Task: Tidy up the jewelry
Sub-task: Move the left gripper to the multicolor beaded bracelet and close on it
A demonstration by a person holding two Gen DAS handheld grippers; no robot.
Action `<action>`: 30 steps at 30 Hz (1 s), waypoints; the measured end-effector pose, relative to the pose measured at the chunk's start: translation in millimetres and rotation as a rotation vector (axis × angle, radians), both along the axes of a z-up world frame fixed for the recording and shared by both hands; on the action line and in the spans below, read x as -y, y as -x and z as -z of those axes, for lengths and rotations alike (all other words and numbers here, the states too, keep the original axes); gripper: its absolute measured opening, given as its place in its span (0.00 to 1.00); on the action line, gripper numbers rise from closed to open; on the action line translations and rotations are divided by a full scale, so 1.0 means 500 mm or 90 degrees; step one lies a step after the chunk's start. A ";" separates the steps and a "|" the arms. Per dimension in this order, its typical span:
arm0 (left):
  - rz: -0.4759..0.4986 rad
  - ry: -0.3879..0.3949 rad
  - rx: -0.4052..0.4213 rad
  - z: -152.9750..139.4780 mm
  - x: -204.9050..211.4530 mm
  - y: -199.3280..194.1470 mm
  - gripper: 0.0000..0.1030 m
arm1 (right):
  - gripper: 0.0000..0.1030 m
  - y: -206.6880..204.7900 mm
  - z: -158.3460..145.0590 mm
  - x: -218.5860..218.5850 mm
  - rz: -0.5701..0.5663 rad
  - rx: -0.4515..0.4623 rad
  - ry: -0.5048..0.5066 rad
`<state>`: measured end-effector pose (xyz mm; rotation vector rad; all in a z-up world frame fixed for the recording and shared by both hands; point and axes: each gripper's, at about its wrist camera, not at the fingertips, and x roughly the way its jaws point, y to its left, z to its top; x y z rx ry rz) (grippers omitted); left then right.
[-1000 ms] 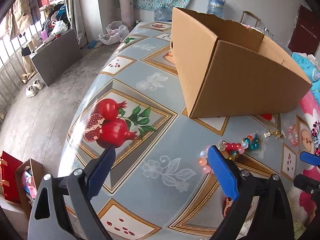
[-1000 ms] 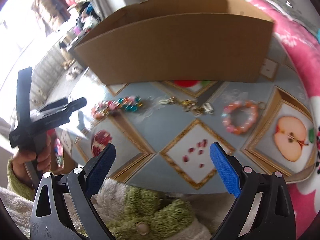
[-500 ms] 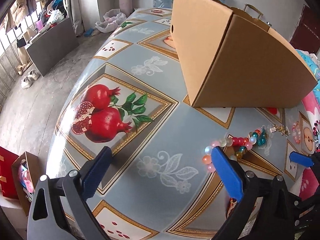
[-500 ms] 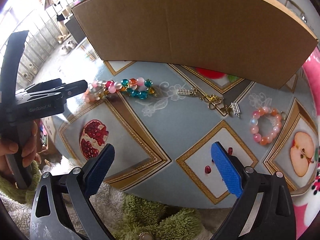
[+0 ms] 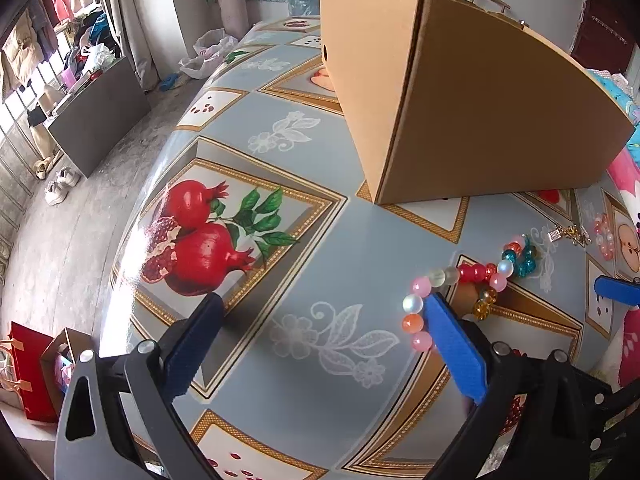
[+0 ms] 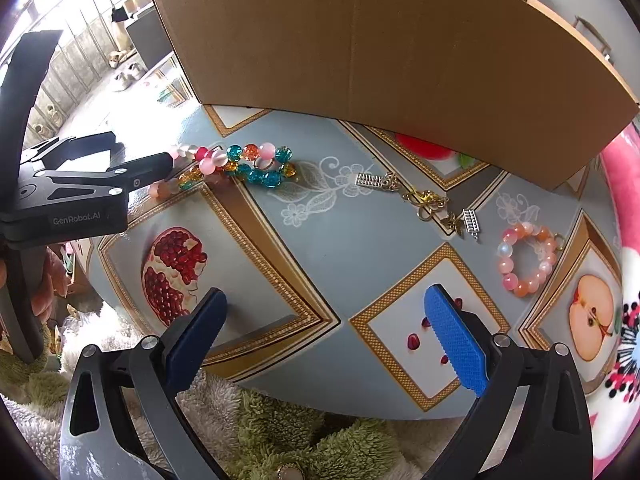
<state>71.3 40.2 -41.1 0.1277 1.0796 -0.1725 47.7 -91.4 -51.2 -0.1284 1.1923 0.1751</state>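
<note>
Nearest me, a fuzzy green and cream sleeve [image 6: 280, 432] bunches against the table edge. Just above it the right gripper [image 6: 326, 328] hangs over the table [image 6: 340, 264] with its blue fingers [image 6: 454, 336] spread wide and nothing between them, only printed cloth below. To its left the left gripper [image 5: 320, 344] stands just as wide and empty; one of its fingers [image 5: 454, 350] sits right beside the near end of the multicoloured bead bracelet [image 6: 236, 164], and whether it touches the beads I cannot tell. That bracelet lies flat on the cloth. Further right, apart from it, a gold chain with small charms [image 6: 424, 200] stretches out, and beyond that a pink and orange bead bracelet [image 6: 526, 258] rests near the printed apple. Behind all three stands a big cardboard box [image 6: 380, 40], close to the jewelry.
</note>
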 end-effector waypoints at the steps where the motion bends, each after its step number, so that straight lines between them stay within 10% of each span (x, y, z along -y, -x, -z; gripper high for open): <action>1: 0.000 0.000 -0.003 0.000 0.000 -0.002 0.95 | 0.92 -0.001 0.000 0.000 0.000 0.000 0.000; 19: 0.014 0.007 0.024 0.008 -0.006 0.012 0.95 | 0.92 0.013 -0.010 0.021 -0.010 0.003 -0.004; 30: 0.014 0.008 0.041 0.006 -0.008 0.018 0.95 | 0.92 -0.005 -0.074 0.088 0.059 0.031 -0.166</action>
